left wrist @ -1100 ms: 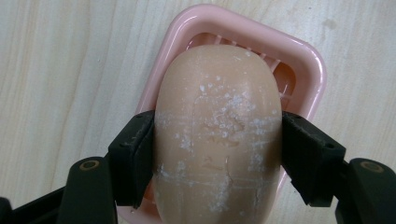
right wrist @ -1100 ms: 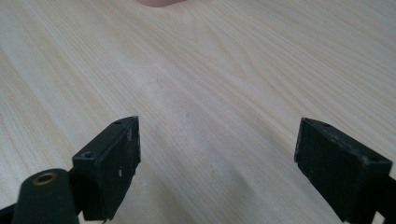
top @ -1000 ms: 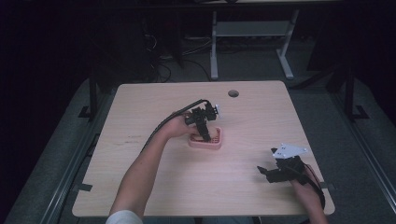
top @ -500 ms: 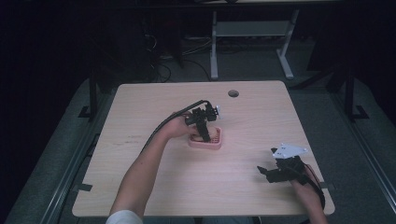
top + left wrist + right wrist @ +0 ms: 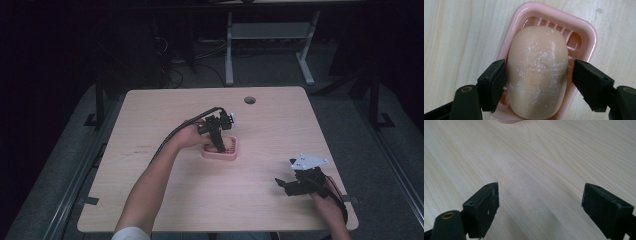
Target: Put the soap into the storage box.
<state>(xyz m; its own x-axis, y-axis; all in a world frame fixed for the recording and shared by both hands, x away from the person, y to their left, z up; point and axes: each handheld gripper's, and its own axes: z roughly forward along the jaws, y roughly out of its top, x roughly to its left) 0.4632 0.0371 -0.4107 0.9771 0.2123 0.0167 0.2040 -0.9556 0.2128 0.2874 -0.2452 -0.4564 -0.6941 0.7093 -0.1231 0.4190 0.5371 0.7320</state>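
Note:
A peach-coloured bar of soap (image 5: 537,72), scuffed with white marks, lies in a pink ribbed soap dish (image 5: 584,32) near the middle of the table (image 5: 150,115). My left gripper (image 5: 537,80) points down over the dish (image 5: 231,153) with its jaws on either side of the bar. The left jaw touches the soap and a narrow gap shows at the right jaw, so it is open. In the high view my left gripper (image 5: 216,140) stands over the dish. My right gripper (image 5: 284,184) rests near the table's front right, open and empty (image 5: 540,202).
A round cable hole (image 5: 249,100) sits near the table's far edge. A sliver of the pink dish (image 5: 510,121) shows at the top of the right gripper view. Bare wood lies between the two grippers. Dark floor and a desk frame (image 5: 229,45) are beyond the table.

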